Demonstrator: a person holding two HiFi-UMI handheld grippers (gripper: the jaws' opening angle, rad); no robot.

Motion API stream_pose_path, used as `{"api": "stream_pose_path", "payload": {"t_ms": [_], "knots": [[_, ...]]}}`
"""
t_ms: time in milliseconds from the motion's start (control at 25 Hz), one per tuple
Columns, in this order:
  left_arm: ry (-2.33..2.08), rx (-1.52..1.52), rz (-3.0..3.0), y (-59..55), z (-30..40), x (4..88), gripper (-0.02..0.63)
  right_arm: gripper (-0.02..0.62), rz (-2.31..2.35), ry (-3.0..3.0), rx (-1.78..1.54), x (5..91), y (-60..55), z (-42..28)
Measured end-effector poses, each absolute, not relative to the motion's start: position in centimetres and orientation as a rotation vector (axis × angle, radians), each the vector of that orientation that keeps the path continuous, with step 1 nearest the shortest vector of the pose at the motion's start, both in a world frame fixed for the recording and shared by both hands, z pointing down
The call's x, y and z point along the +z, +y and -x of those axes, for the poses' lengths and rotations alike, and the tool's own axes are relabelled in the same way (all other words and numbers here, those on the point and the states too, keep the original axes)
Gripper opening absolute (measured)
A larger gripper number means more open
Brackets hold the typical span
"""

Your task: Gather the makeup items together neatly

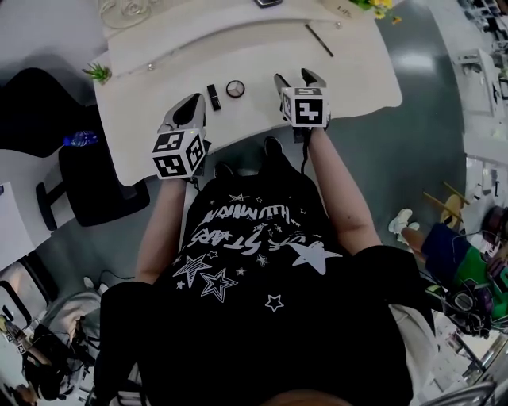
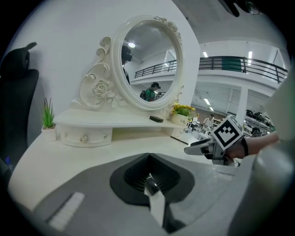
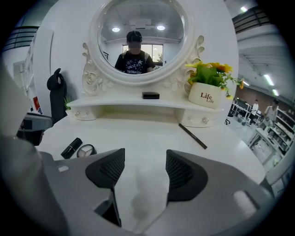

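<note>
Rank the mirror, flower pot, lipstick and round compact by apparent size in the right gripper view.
1. mirror
2. flower pot
3. lipstick and round compact: they look about alike, so I leave them unranked.

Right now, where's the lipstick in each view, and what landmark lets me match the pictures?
Head view: the lipstick lies upper middle, just left of the compact.
Left gripper view: not in it.
Right gripper view: lower left, again just left of the compact.
Shared landmark: the flower pot, at the top edge right of centre in the head view, middle right in the left gripper view, upper right in the right gripper view.
</note>
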State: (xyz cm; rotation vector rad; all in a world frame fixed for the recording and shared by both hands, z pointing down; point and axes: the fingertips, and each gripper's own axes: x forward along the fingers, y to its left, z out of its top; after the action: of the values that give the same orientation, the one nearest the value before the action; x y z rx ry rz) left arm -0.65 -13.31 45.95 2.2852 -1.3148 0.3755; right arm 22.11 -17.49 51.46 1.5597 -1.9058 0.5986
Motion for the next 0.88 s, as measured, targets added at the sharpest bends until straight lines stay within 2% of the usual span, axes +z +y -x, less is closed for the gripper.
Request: {"api": "stream_pose_path", "payload": {"t_ms": [480,880], "knots": [[-1.403,0.376,-2.223,-17.2,-6.7,46.5,0.0,0.299,-1.478,-1.935,0.587,52.7,-23.4,-30.4],[-1.468,0.38,-2.177,-19.2,-10.2,47.1,0.0,0.261,-1.405,-1.955,0.59,54.3,-27.1,-33.9]]}}
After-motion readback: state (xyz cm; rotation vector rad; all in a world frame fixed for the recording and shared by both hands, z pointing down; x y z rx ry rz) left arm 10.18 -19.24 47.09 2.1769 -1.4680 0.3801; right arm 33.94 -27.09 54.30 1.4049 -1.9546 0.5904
